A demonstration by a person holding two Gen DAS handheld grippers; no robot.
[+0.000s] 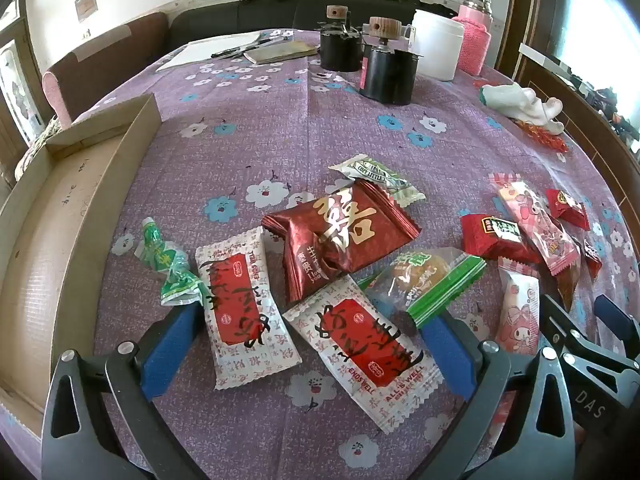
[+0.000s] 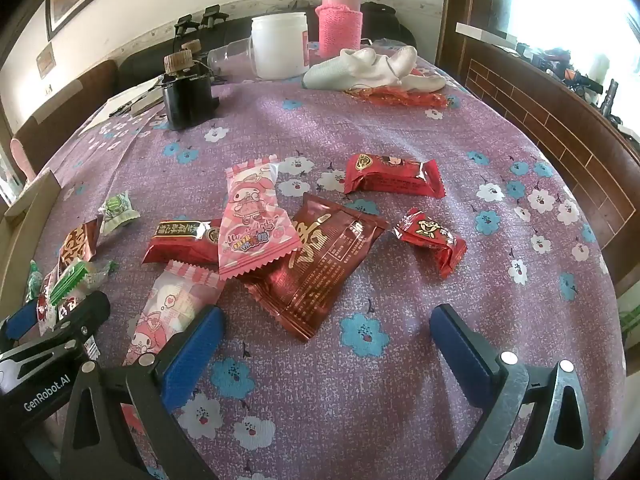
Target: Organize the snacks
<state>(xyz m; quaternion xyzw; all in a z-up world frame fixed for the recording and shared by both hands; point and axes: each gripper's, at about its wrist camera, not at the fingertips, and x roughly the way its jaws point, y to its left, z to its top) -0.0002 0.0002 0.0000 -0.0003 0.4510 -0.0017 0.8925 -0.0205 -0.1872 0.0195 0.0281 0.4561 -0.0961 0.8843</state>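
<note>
Wrapped snacks lie scattered on the purple flowered tablecloth (image 1: 320,120). My left gripper (image 1: 312,336) is open just above the table, its blue pads either side of two white-and-red packets (image 1: 240,312) (image 1: 368,348). Beyond them lie a dark red pouch (image 1: 340,232), a green twist candy (image 1: 168,264) and a green-edged cake packet (image 1: 432,276). My right gripper (image 2: 326,328) is open and empty, with a dark red pouch (image 2: 320,264) just ahead and a pink cartoon packet (image 2: 252,224) and red packets (image 2: 394,176) (image 2: 432,240) beyond.
An open cardboard box (image 1: 60,248) stands at the left edge. At the far side stand black canisters (image 1: 388,72), a white jar (image 1: 436,44), a pink bottle (image 1: 474,36), papers (image 1: 224,50) and white cloth (image 2: 372,68). A wooden ledge (image 2: 560,152) borders the right.
</note>
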